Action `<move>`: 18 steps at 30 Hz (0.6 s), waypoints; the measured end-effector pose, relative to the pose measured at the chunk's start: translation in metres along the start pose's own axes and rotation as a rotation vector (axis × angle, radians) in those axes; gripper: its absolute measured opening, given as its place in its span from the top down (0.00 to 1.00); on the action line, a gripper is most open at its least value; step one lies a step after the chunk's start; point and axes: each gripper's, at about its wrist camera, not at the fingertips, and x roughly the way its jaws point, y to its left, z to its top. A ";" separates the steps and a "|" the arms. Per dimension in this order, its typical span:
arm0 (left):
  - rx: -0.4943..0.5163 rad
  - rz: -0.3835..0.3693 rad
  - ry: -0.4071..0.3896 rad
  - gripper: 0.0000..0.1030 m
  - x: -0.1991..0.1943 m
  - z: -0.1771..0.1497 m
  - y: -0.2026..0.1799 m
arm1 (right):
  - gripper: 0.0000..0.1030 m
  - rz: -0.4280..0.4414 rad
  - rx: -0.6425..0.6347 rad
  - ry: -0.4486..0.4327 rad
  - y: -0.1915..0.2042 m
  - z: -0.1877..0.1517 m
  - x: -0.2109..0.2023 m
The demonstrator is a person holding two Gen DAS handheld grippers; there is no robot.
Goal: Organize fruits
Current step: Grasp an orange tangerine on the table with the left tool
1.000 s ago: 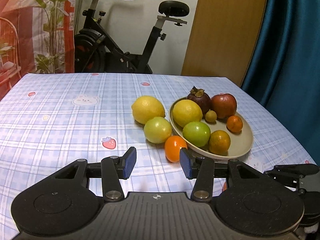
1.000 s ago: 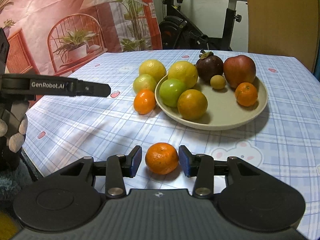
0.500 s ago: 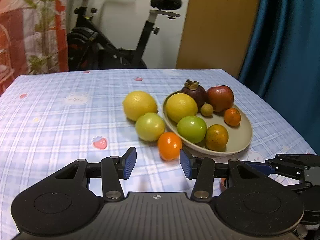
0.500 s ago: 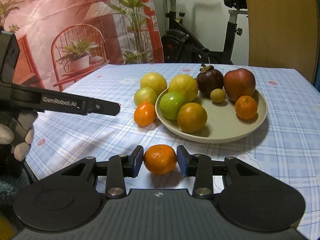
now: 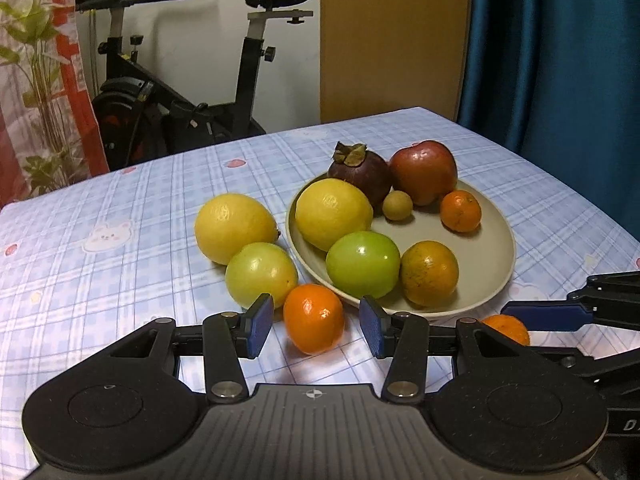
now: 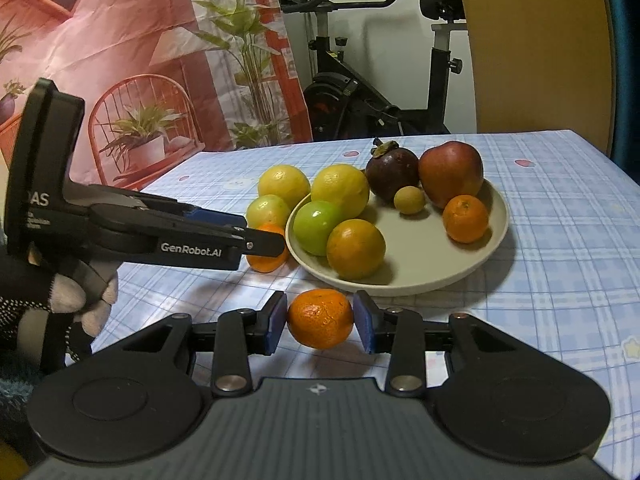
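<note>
Across the desk (image 5: 120, 216) lies a blue-checked cloth; an exercise bike (image 5: 176, 92) stands behind. Left gripper (image 5: 314, 326) ("GenRobot.AI" on its side) spreads around one mandarin (image 5: 314, 318); right gripper (image 6: 320, 322) pinches another tangerine (image 6: 320, 318) near the plate (image 6: 440, 276).

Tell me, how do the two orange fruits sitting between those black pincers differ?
The left gripper is open around its tangerine, with gaps on both sides; the right gripper pinches its own tangerine with both pads. The left tangerine looks smoother and glossier, the right one more dimpled. Both are small and off the plate.
</note>
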 end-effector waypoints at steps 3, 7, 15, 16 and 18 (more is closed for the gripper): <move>-0.022 -0.002 0.009 0.55 0.001 -0.002 0.004 | 0.62 -0.006 0.011 -0.003 -0.002 0.000 0.000; -0.032 -0.003 0.007 0.57 0.003 -0.001 0.005 | 0.62 -0.007 0.018 0.001 -0.004 0.000 0.002; -0.050 -0.018 0.010 0.63 0.005 -0.005 0.008 | 0.62 -0.011 0.015 0.008 -0.003 -0.001 0.002; -0.052 -0.017 0.007 0.63 0.004 -0.006 0.008 | 0.62 -0.012 0.014 0.009 -0.003 -0.002 0.002; -0.056 -0.018 0.004 0.63 0.003 -0.007 0.008 | 0.62 -0.013 0.013 0.010 -0.003 -0.002 0.002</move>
